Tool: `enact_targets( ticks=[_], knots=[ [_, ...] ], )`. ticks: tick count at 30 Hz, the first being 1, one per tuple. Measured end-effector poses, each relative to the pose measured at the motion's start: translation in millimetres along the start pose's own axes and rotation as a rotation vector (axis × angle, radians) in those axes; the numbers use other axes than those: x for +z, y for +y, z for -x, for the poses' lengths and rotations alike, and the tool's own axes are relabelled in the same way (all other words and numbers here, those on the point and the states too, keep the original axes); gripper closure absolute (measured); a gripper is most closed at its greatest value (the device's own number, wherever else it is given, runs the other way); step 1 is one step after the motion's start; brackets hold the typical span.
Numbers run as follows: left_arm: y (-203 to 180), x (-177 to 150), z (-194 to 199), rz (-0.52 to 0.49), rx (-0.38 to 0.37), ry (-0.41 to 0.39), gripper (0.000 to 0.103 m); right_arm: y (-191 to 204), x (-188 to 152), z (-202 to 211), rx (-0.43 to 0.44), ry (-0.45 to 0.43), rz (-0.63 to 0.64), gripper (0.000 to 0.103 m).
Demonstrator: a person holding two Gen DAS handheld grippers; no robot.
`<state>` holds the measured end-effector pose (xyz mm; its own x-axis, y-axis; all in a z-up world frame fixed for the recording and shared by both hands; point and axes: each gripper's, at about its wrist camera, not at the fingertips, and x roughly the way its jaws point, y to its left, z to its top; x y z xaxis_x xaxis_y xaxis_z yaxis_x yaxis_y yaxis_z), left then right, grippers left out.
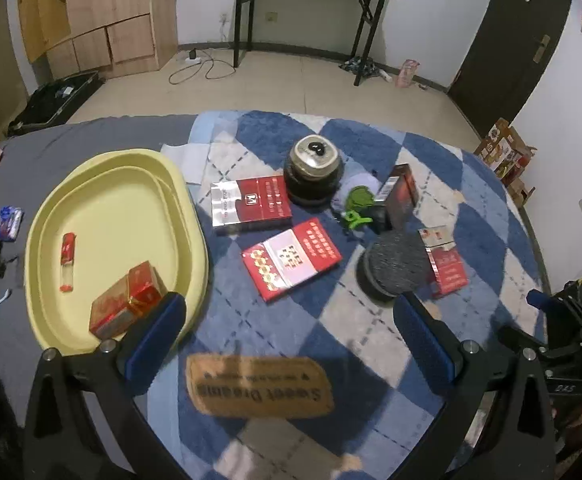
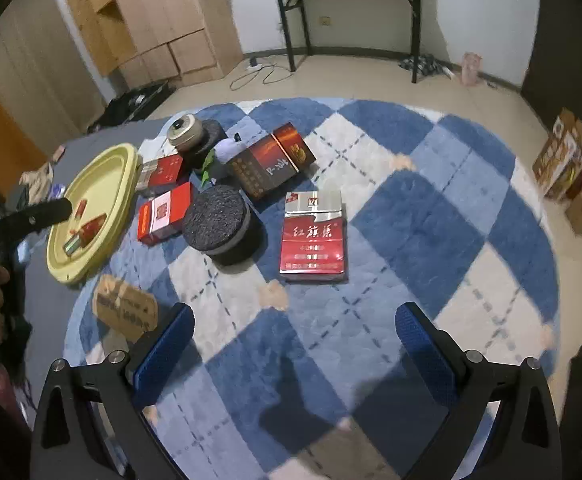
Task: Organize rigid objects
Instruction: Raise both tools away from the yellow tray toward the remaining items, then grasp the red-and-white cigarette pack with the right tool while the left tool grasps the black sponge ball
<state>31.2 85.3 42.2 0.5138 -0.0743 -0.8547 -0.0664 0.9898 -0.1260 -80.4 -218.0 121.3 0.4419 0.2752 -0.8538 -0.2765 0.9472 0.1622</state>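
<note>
A yellow oval tray (image 1: 183, 216) (image 2: 127, 168) lies at the left and holds a red lighter (image 1: 67, 262) and a red box (image 1: 127, 306). On the blue checked rug lie red cigarette packs (image 1: 251, 204) (image 1: 291, 264) (image 1: 447, 266) (image 2: 313, 236), a dark pack (image 1: 401, 194) (image 2: 271, 160), a black round pad (image 1: 395, 266) (image 2: 221, 224), a can on a black disc (image 1: 315, 164) (image 2: 187, 130) and a green clip (image 1: 357, 208). My left gripper (image 1: 291, 320) is open and empty above the rug beside the tray. My right gripper (image 2: 295, 332) is open and empty, short of the nearest red pack.
A brown "Sweet Dreams" label (image 1: 259, 388) (image 2: 125, 306) is sewn on the rug's near edge. Small items (image 1: 7, 222) lie on the grey cover left of the tray. A black folding table (image 1: 311, 12), wooden cabinets (image 1: 103, 16) and cardboard boxes (image 2: 567, 160) stand beyond.
</note>
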Motion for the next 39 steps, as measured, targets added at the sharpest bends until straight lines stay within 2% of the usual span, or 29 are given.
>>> enact_targets(
  ticks=[3,6,9,12,16,22,27,29,32,35,37,39],
  knots=[
    [1.3,1.3,-18.6,0.019,-0.001,0.024,0.0,1.4,-3.6,-16.3,0.021,-0.002,-0.051,0.0],
    [-1.1,7.5,-26.9,0.045,-0.047,0.021,0.0,0.7,-2.1,-32.0,0.053,-0.019,-0.136,0.0],
    [-2.1,10.3,-27.4,0.063,-0.092,0.014,0.0,-2.4,-0.2,-43.4,0.024,-0.017,-0.138,0.0],
    [-0.9,13.0,-26.7,0.079,-0.097,0.014,0.0,-10.0,1.7,-51.4,-0.029,-0.008,-0.129,0.0],
    [-2.1,14.2,-25.8,0.086,-0.098,0.003,0.0,-22.5,3.0,-63.8,-0.022,0.02,-0.183,0.0],
    [-20.4,7.2,-37.3,0.032,-0.123,0.023,0.0,-33.6,3.7,-76.6,-0.024,0.029,-0.206,0.0],
    [-60.5,1.9,-57.1,-0.028,-0.206,0.048,0.0,-33.9,5.9,-91.3,-0.041,0.022,-0.155,0.0],
    [-78.1,2.9,-73.2,-0.066,-0.207,0.076,0.0,-33.6,6.3,-103.4,-0.061,0.017,-0.124,0.0],
    [-92.4,7.4,-97.7,-0.08,-0.17,0.115,0.0,-35.3,7.7,-118.0,-0.044,0.016,-0.118,0.0],
    [-96.4,9.4,-115.7,-0.087,-0.15,0.138,0.0,-34.4,11.9,-122.8,-0.048,-0.022,-0.112,0.0],
    [-94.8,10.1,-122.6,-0.074,-0.158,0.139,0.002,-31.1,14.4,-125.9,-0.059,-0.041,-0.087,0.001],
    [-93.0,10.8,-125.8,-0.055,-0.173,0.133,0.02,-24.3,14.6,-129.3,-0.091,-0.061,-0.045,0.014]
  ],
)
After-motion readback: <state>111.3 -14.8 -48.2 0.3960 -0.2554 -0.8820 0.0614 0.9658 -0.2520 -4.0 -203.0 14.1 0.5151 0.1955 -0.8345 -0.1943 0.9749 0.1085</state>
